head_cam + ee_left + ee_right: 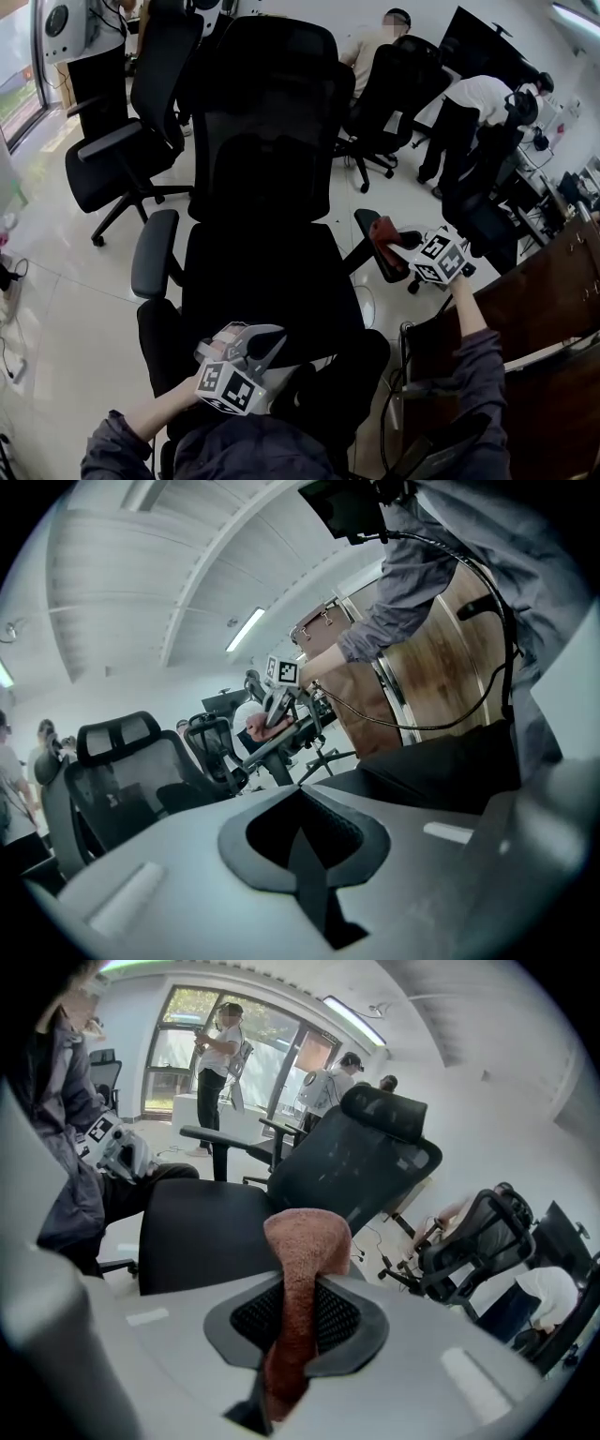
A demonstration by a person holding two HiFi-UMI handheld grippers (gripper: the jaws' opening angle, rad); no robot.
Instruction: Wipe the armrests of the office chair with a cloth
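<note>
A black mesh office chair (267, 187) fills the middle of the head view, with its left armrest (155, 251) and right armrest (378, 251) padded in dark grey. My right gripper (396, 240) is shut on a reddish-brown cloth (383, 230), which rests against the right armrest. In the right gripper view the cloth (302, 1251) is pinched between the jaws and bulges out ahead of them, with the chair seat (192, 1232) beyond. My left gripper (266, 341) hovers over the seat's front edge, shut and holding nothing.
Other black office chairs stand at the back left (131, 141) and back right (389, 89). Several people work behind. A dark wooden desk (525, 300) with hanging cables stands close on the right. White tiled floor surrounds the chair.
</note>
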